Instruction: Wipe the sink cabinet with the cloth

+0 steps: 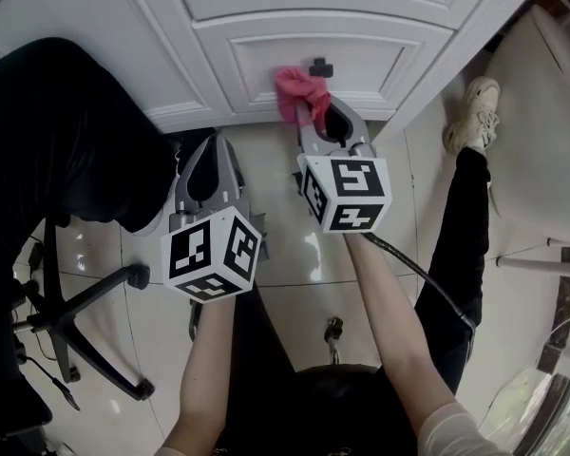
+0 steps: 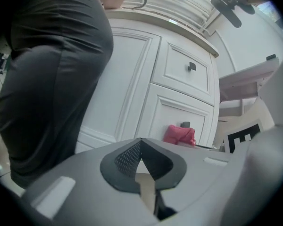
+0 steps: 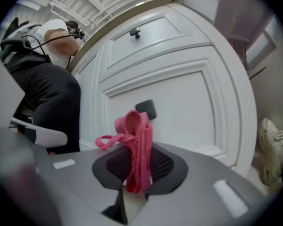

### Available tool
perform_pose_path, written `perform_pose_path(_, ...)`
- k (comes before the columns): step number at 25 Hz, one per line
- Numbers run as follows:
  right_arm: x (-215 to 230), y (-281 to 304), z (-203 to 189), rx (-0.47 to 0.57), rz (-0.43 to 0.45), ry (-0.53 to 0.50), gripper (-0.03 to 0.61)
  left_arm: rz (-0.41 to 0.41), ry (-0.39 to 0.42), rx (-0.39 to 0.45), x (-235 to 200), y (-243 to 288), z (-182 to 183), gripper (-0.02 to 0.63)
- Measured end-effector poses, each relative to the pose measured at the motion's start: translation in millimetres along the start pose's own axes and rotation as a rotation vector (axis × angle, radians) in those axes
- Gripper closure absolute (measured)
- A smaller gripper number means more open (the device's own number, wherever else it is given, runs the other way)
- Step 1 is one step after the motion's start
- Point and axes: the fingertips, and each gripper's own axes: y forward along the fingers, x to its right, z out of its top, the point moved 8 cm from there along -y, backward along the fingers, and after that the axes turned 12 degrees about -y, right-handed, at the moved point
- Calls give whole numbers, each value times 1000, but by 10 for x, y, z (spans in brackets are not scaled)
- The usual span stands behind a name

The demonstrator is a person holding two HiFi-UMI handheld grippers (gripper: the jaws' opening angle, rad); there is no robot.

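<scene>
Pinching the pink cloth (image 3: 139, 145), the right claw (image 1: 313, 126) holds it against the sink cabinet (image 1: 237, 55) just below the dark knob (image 1: 320, 67), the cloth ahead of its tips; the left claw (image 1: 214, 145), pressed together and empty, hangs farther from the knob, to its left

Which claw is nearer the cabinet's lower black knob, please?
Right. The right claw, shut on the pink cloth, is just below the knob; the left claw sits farther back, leftward.

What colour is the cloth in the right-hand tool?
The cloth is pink. The right gripper view shows it best.
</scene>
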Motion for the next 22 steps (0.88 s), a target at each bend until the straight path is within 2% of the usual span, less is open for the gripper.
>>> perform_pose_path(3,350,-154,-40,-4,-42,-43,514,-32,26,-11,239,108,-118,600)
perform_pose_path(8,1012,-465,-149,-16,-176,21,514,-92,64,-16,667,223,-250,600)
perform_pose_path(11,1173,-576,-170,-35,-208,-1,514,-119,74,-10,843,234,-245,600)
perform_pose_path(14,1301,-704,-150,-51,-263,47,515,-147,88,-3,997,180,-174,600)
perform_pose_path(17,1274,-930,58,-39,-280,69,515,-153,93,20,1069,1,-20,600)
perform_pose_path(22,794,-1745,499,34,-258,109,515,-128,61,47,999,-667,62,600)
